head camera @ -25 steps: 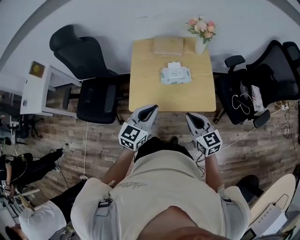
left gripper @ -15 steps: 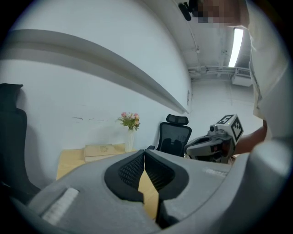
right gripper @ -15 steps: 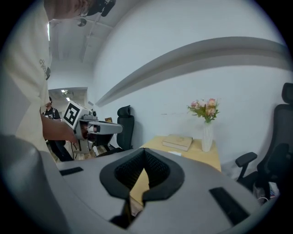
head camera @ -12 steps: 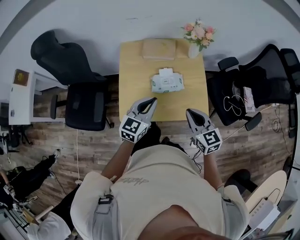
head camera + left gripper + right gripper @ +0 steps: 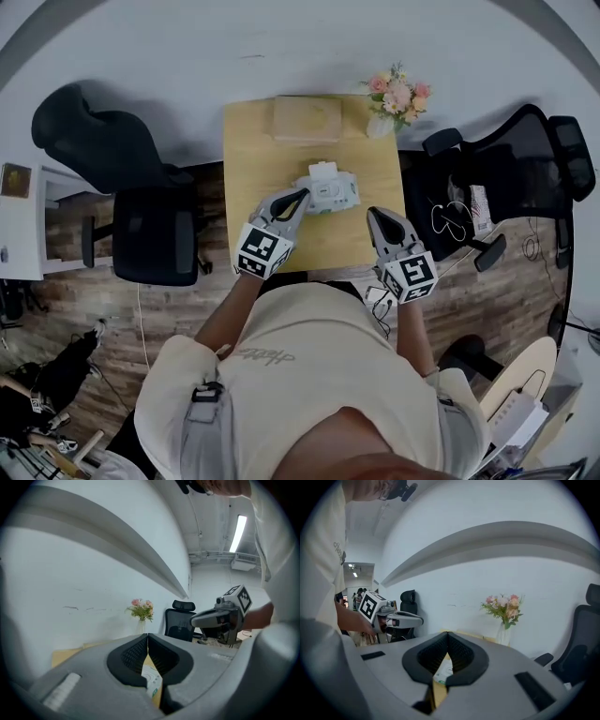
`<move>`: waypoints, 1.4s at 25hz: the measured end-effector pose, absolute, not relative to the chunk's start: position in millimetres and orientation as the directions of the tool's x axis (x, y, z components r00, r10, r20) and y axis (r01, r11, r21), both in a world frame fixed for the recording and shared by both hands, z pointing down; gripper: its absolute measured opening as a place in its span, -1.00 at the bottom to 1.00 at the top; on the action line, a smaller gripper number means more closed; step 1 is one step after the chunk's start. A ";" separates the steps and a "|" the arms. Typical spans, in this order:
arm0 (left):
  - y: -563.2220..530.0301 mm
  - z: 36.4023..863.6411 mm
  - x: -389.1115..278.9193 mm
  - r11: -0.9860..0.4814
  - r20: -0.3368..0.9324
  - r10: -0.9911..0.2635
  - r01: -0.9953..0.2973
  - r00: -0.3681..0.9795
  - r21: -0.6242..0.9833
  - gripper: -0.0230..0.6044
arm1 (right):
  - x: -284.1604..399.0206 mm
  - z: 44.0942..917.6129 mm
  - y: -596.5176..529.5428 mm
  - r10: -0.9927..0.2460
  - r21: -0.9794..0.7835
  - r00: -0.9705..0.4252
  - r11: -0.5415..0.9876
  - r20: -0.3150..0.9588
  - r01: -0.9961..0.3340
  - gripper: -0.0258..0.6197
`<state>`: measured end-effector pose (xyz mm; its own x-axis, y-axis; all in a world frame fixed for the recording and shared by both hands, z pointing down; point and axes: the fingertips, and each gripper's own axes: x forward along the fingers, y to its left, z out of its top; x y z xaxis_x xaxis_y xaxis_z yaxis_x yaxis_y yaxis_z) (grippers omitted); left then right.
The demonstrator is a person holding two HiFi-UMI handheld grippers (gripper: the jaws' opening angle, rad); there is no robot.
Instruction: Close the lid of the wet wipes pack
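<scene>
Head view: wet wipes pack (image 5: 330, 192) at frame centre on bench (image 5: 253, 141). White lid (image 5: 323, 171) apparently flipped up at pack's upper edge. Left gripper (image 5: 299, 195) tip just beside pack's left end. Right gripper (image 5: 373, 214) near, lower right, apart from pack.

Left gripper view: jaws pressed together, nothing between; pack glimpsed below tips.

Right gripper view: jaws likewise closed together, empty.

Handling, judged: pack soft, light, likely to slide. Lid stiff, hinged. Steady one end of pack, press lid's free edge down.
</scene>
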<state>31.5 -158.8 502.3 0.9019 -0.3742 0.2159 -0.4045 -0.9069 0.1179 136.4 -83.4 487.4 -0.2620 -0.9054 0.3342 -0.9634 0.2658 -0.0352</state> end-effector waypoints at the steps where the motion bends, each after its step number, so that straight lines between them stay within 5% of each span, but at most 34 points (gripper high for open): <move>1: -164.7 504.0 32.5 -0.909 0.215 -0.366 -0.398 0.905 0.126 -0.87 | 136.1 489.0 -89.4 -0.906 -0.027 -0.251 0.258 0.340 -0.966 -0.91; 13: -192.4 525.6 40.2 -0.889 0.269 -0.388 -0.435 0.881 0.142 -0.87 | 160.2 518.6 -147.2 -0.888 0.097 -0.175 0.237 0.426 -0.967 -0.91; 35: -219.5 584.9 69.5 -0.748 0.431 -0.521 -0.637 0.737 0.185 -0.87 | 188.4 652.0 -236.8 -0.719 -0.115 -0.447 0.462 0.531 -0.879 -0.90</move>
